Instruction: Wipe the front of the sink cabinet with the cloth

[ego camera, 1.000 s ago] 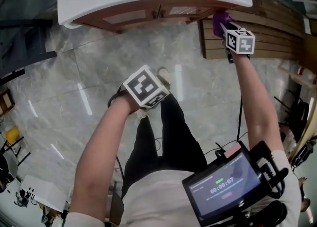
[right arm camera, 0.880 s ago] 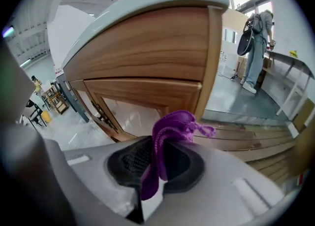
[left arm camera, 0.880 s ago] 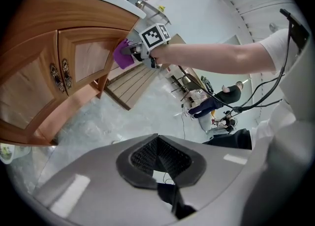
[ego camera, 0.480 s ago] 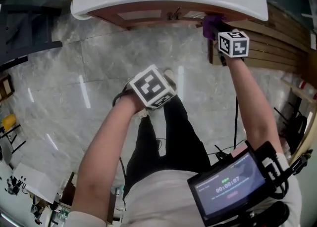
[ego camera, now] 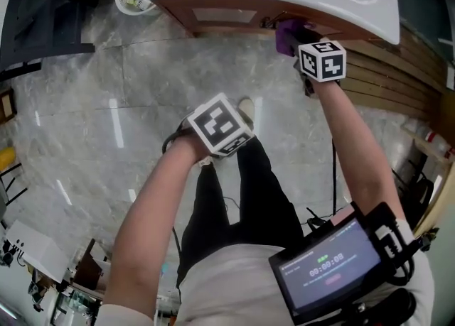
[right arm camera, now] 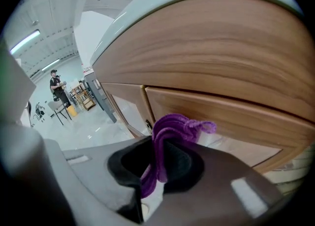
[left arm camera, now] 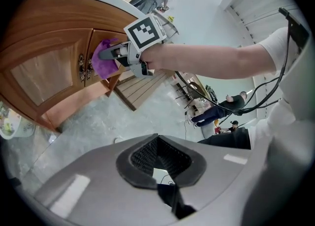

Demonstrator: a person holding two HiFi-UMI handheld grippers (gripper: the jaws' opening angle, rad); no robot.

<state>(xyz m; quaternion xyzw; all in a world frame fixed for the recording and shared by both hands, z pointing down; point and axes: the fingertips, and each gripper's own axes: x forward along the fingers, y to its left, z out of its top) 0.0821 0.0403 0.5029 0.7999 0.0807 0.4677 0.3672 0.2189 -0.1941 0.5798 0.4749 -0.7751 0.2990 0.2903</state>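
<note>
One purple cloth (right arm camera: 170,126) pinched in right hand-held gripper (right arm camera: 160,163), at cabinet front (right arm camera: 221,72), left hand-held gripper (left arm camera: 157,163) closed

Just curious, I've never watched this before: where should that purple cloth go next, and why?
Probably slide the right gripper sideways along the wood: it pinches the purple cloth, whose tip sits at the cabinet front by the door handles, with bare panel on both sides.
</note>
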